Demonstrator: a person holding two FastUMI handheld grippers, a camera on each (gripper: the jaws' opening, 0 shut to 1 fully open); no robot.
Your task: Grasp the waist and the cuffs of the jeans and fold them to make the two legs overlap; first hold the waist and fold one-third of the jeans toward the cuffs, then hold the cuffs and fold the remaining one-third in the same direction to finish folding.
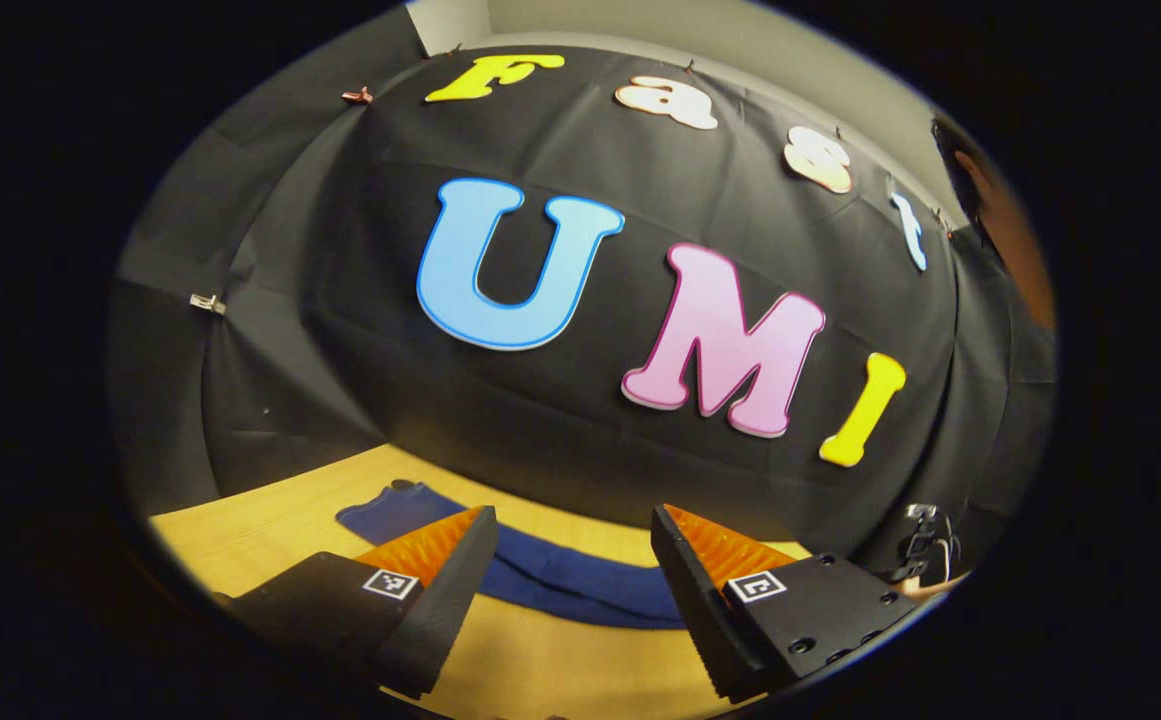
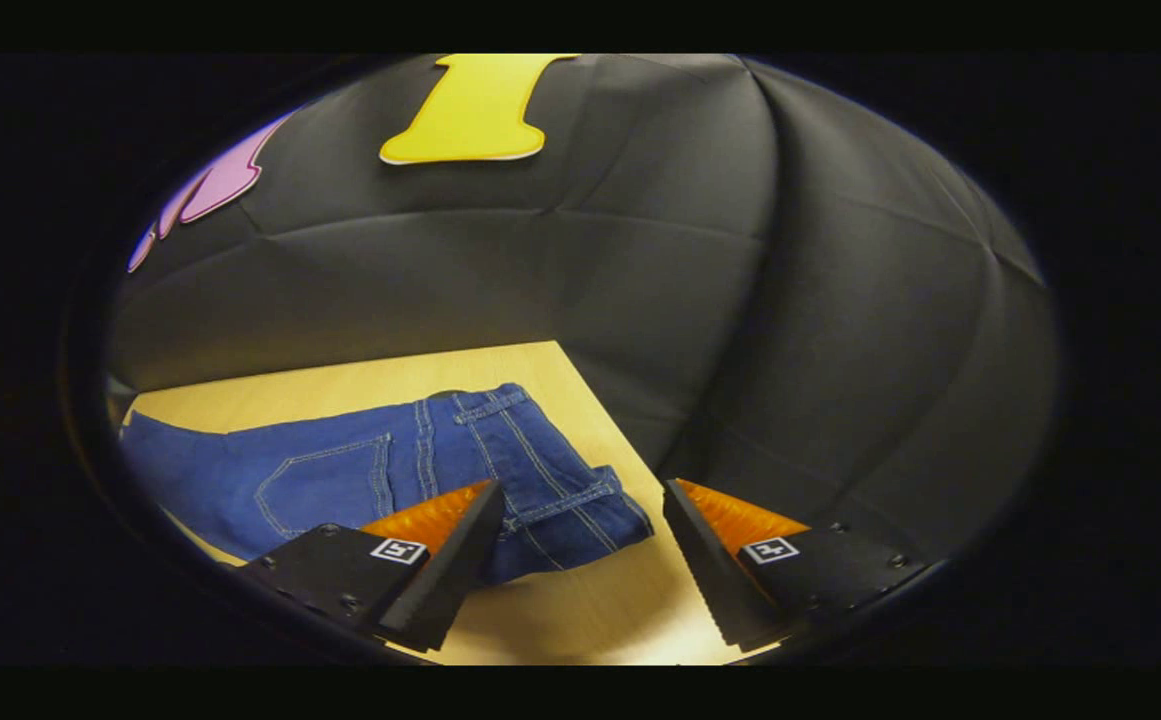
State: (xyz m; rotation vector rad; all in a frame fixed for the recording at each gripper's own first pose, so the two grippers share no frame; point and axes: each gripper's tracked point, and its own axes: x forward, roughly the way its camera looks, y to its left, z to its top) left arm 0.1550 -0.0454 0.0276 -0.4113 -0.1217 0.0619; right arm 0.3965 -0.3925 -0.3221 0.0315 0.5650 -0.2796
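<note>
Nearest the lens in the left gripper view, the left hand-held gripper (image 1: 572, 560) hangs with its two fingers well apart and nothing between them. Beyond the fingertips, the jeans (image 1: 540, 575) lie flat on the wooden surface (image 1: 270, 525); from this end a dark leg runs across, ending in a cuff (image 1: 390, 505) on the far left. The booth wall rises directly behind the jeans. At the right edge, close to the jeans' far end, part of another device and a sliver of a hand are visible, too small to identify.

In the right gripper view, the right hand-held gripper (image 2: 580, 540) also stands open, gripping nothing. The waist (image 2: 560, 470) of the jeans lies just ahead of its left finger, with a back pocket (image 2: 325, 480) and contrast stitching further along the same garment. The surface (image 2: 580, 610) is bare wood beside the waist.

Handling judgement: denim is soft but moderately heavy, and will drape and sag when lifted. The waistband and cuff hems are the thickest, stiffest parts and offer the firmest hold.

No brand or garment label is legible. Each finger carries a small square printed marker.
</note>
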